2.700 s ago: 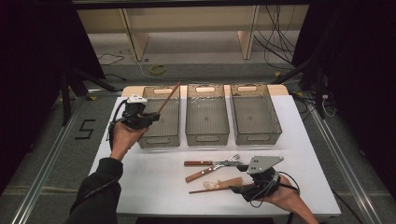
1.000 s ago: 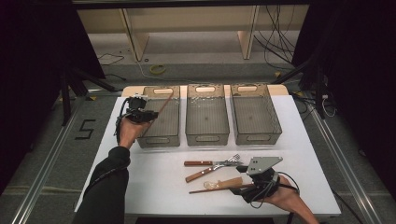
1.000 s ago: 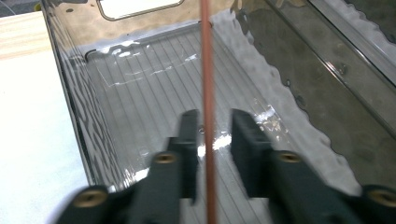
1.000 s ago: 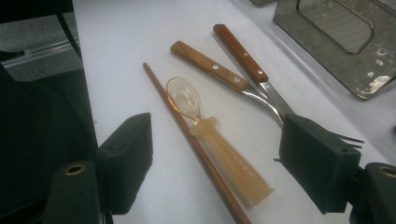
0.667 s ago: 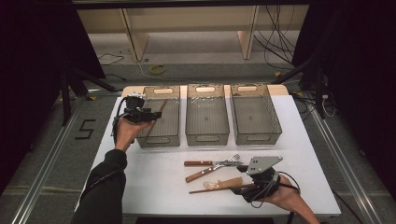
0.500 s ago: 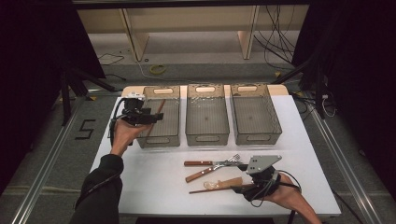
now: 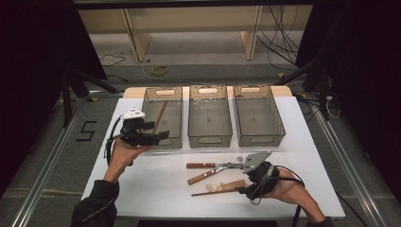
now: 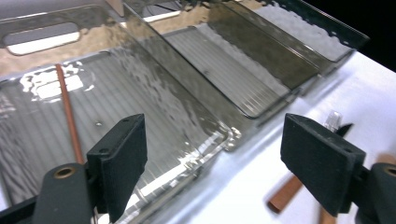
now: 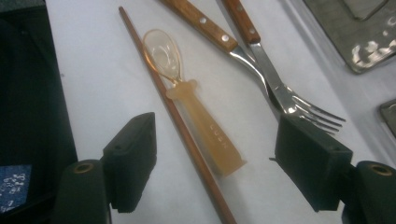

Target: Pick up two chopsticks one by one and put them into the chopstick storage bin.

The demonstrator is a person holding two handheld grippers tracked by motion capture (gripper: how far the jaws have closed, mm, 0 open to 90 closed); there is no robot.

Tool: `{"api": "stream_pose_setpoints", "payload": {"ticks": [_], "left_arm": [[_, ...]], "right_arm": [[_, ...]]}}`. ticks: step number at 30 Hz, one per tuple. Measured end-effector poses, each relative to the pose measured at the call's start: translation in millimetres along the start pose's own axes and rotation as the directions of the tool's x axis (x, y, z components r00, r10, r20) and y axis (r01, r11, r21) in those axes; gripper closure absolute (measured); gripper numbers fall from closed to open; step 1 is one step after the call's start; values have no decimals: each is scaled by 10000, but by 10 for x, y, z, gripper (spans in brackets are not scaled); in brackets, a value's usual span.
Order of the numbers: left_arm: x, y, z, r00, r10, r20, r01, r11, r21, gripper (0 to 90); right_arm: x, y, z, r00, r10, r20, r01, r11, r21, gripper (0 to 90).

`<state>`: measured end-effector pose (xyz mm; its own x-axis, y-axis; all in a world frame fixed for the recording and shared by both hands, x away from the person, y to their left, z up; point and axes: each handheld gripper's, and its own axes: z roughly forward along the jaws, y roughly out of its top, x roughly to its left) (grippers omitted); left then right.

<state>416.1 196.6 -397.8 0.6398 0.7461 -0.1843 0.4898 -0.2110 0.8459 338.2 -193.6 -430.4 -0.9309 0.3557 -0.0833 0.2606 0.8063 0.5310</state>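
A brown chopstick (image 7: pixel 160 115) (image 8: pixel 68 112) lies in the left grey bin (image 7: pixel 165 142). My left gripper (image 7: pixel 160 136) (image 8: pixel 219 154) hovers at that bin's near rim (image 8: pixel 205 154); its jaws have just been opening and stand open with nothing between them. At the table's near right, my right gripper (image 7: pixel 243 186) (image 9: pixel 219 140) is low over a second chopstick (image 9: pixel 187 135) (image 7: pixel 210 192) and a clear amber spoon (image 9: pixel 196 112) (image 7: pixel 218 187). Its jaws have just been closing a little. They stand open on either side of both, touching neither.
Two wooden-handled forks (image 7: pixel 213 166) (image 9: pixel 261 60) lie just beyond the spoon. The middle bin (image 7: pixel 209 138) and right bin (image 7: pixel 259 137) stand in a row with the left one at the back of the white table (image 7: pixel 156 189).
The left gripper has let go of the chopstick, which now lies in the left bin, and the hand has drawn back toward the near side. The right hand has hardly moved.
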Motion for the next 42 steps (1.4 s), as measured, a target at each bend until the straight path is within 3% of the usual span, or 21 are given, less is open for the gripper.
{"api": "stream_pose_setpoints", "payload": {"ticks": [6, 12, 15, 21, 26, 30, 33, 42], "left_arm": [[-225, -127, 0, 9978, 578, 332, -583, 9982, 123, 184], [-387, -281, 6, 9937, 854, 730, -873, 9959, 237, 172], [-415, -333, -23, 9930, 717, 939, -734, 9972, 141, 171], [-500, -488, -38, 9919, 836, 955, -850, 9963, 103, 169], [-525, -609, -15, 9925, 721, 989, -740, 9971, 159, 169], [-550, -647, -23, 9918, 596, 1130, -608, 9981, 72, 167], [-566, -661, -30, 9917, 818, 994, -830, 9965, 82, 168], [-577, -694, -23, 9914, 800, 1035, -816, 9966, 120, 168]], "right_arm": [[-35, 25, 40, 9999, -84, -60, 87, 9983, 569, 365], [-74, 45, 59, 9997, -147, -179, 164, 9946, 1023, 430], [-69, 50, 91, 9995, -175, -272, 211, 9902, 1380, 458], [-58, 36, 138, 9977, -493, -455, 574, 9784, 1985, 520], [-54, 2, 147, 9978, -515, -423, 602, 9685, 2414, 555], [-65, -56, 148, 9981, -477, -392, 566, 9612, 2701, 569], [-87, -90, 148, 9983, -449, -383, 540, 9564, 2869, 600], [-98, -112, 205, 9984, -356, -450, 490, 9367, 3467, 669]]}}
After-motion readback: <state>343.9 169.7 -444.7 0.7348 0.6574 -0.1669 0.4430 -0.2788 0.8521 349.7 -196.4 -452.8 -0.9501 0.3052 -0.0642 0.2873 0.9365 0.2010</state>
